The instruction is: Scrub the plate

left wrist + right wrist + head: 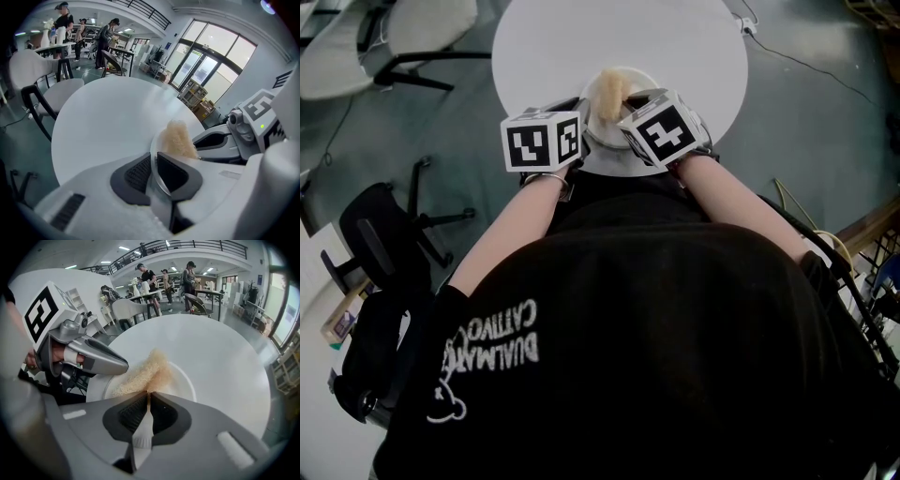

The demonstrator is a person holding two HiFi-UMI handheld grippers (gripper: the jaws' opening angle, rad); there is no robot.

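Observation:
A white plate (605,161) lies at the near edge of the round white table (675,56). My left gripper (584,129) is shut on the plate's near-left rim (158,185), which runs between its dark pads. A beige fibrous scrub pad (143,375) stands on the plate (183,380), and my right gripper (148,401) is shut on its lower edge. The left gripper view shows the pad (177,140) rising above the rim, with my right gripper (200,151) just to its right. In the head view the pad (609,94) pokes out between the two marker cubes.
A pale chair (394,47) stands far left of the table and a black chair (384,234) sits at my left side. A cable (806,66) trails over the floor to the right. Several people stand by tables in the background (159,280).

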